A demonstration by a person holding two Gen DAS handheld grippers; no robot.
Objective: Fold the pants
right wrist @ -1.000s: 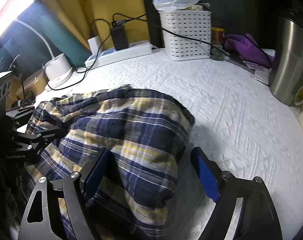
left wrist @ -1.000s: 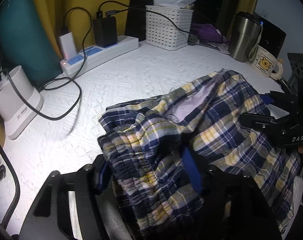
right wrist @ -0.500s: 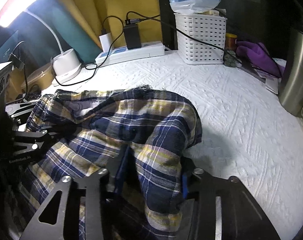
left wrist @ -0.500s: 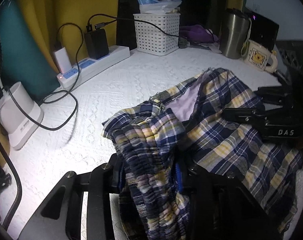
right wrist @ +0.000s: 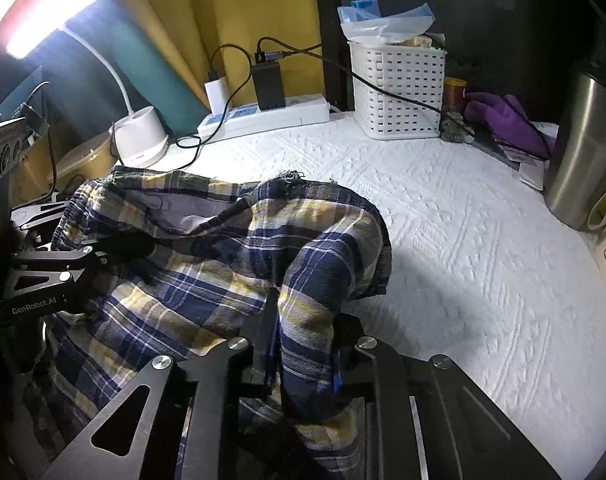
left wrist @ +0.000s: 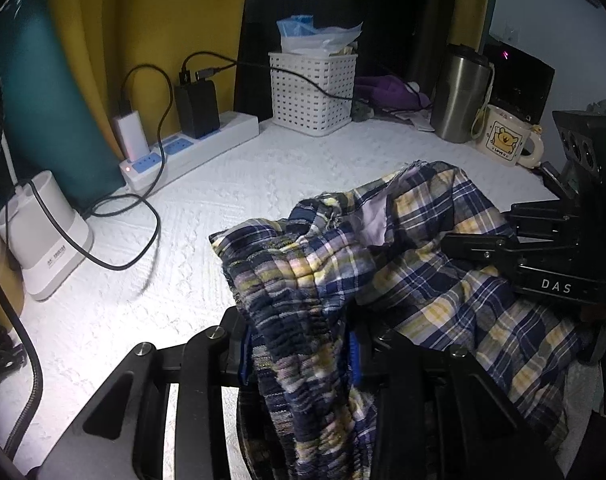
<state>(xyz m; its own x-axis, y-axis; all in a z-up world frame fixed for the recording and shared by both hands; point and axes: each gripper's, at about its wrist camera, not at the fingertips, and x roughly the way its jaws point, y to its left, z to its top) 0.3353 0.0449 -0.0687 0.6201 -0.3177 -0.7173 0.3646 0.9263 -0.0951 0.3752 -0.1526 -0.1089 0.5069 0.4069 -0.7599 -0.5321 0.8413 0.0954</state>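
Left wrist view: left tool (left wrist: 299,354) and right tool (right wrist: 303,354), jaws just closing, each clamp the plaid pants (left wrist: 423,280), ready to lift and fold.

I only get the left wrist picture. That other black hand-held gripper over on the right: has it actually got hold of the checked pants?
Observer: Yes. The right wrist view shows that the right hand-held gripper has just been closing its jaws. Its pads now pinch a raised fold of the plaid pants.
Visitor: And where does all that white light on the left come from?
Observer: From a lit lamp bar high up on the left. It sits on a bent white neck that rises from the round white base near the power strip.
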